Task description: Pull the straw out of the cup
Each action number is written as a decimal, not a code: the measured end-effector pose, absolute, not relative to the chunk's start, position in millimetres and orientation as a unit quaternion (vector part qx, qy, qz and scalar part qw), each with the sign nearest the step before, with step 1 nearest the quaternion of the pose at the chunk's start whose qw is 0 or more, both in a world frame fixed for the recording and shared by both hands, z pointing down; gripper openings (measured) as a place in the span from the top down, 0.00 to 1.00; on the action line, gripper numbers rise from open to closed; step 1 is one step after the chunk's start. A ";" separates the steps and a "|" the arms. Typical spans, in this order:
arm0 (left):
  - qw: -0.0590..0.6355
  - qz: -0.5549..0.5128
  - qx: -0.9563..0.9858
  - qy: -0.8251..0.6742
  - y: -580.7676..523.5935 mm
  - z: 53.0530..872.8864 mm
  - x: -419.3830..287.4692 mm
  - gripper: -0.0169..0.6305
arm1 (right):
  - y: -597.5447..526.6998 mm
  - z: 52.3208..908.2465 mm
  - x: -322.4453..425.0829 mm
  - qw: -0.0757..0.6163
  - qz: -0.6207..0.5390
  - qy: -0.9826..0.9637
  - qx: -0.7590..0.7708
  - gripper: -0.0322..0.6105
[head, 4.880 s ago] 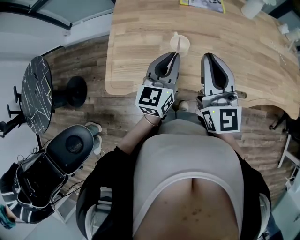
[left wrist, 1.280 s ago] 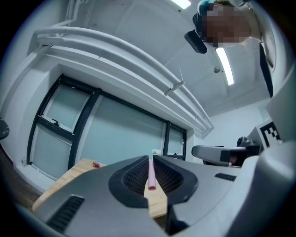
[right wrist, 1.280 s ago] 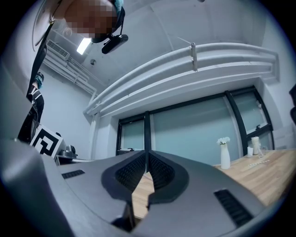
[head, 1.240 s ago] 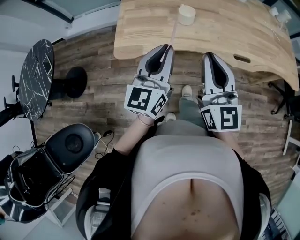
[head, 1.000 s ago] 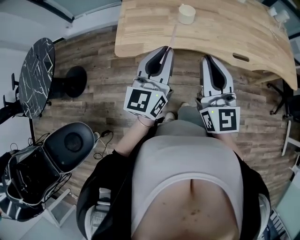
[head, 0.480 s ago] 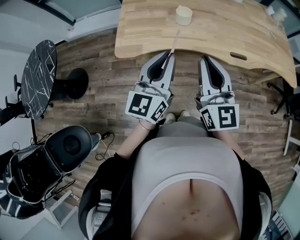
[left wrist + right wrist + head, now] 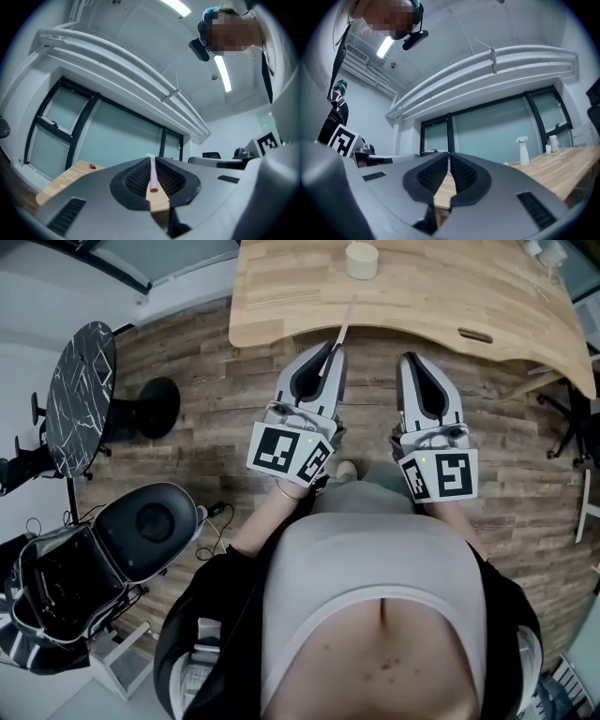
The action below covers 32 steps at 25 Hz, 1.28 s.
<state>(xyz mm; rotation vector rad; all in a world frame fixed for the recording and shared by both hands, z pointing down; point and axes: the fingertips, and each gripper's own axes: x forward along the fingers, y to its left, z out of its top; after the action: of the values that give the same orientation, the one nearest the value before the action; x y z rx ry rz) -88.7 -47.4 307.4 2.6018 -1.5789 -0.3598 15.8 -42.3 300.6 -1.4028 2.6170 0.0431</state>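
From the head view: shows one slim, straight, pale pink straw [image 7: 345,322] out of the cup, pinched at its near end by the left tool [image 7: 334,347], its far tip seen against the rounded edge of one light wood-grain bench [image 7: 441,296]; counts one squat, round cream cup [image 7: 361,259] farther back, well apart, and two grey tools. Left gripper view: shows ribbed dark inner faces closed on the round straw. Right gripper view: shows the right tool [image 7: 448,158] closed together, holding nothing.

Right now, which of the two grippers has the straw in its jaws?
The left gripper: the pink straw is pinched between its jaws and pokes out toward the table. The right gripper has its jaws shut on nothing.
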 end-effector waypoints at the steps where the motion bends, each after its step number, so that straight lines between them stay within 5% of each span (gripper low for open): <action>1: 0.038 -0.117 0.848 -0.515 -44.3 306.3 -87.1 0.92 | -39.8 299.1 17.0 0.087 0.017 0.878 -0.470 0.89; 32: 0.026 -0.136 0.829 -0.542 112.4 295.0 -6.2 0.92 | 109.5 290.5 105.1 0.085 0.013 0.889 -0.450 0.89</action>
<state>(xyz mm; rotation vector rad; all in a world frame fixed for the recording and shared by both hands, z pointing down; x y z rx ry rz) -6.2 112.4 295.0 2.5625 -1.6740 -0.4191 105.1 109.5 290.5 -1.3434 2.6501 0.0376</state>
